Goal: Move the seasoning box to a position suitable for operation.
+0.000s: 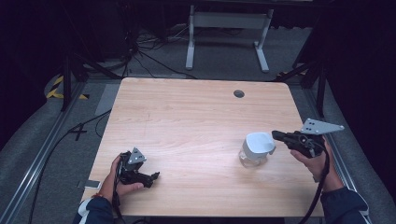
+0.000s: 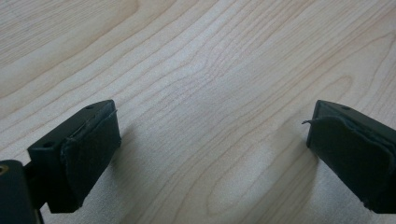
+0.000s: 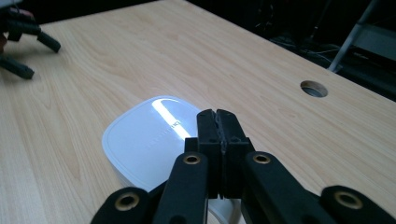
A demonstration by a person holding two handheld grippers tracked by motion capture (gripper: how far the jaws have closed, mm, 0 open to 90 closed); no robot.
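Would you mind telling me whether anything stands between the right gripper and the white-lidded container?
Nothing visible does. The right gripper, jaws shut, hangs just above the white-lidded container, at its near edge, with only air between them.

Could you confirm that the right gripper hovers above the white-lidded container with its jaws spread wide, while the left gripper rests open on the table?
Not quite: the right gripper has its jaws pressed together with nothing between them, as the right gripper view shows. The rest holds: it is above the white-lidded container, and the left gripper rests open on the table.
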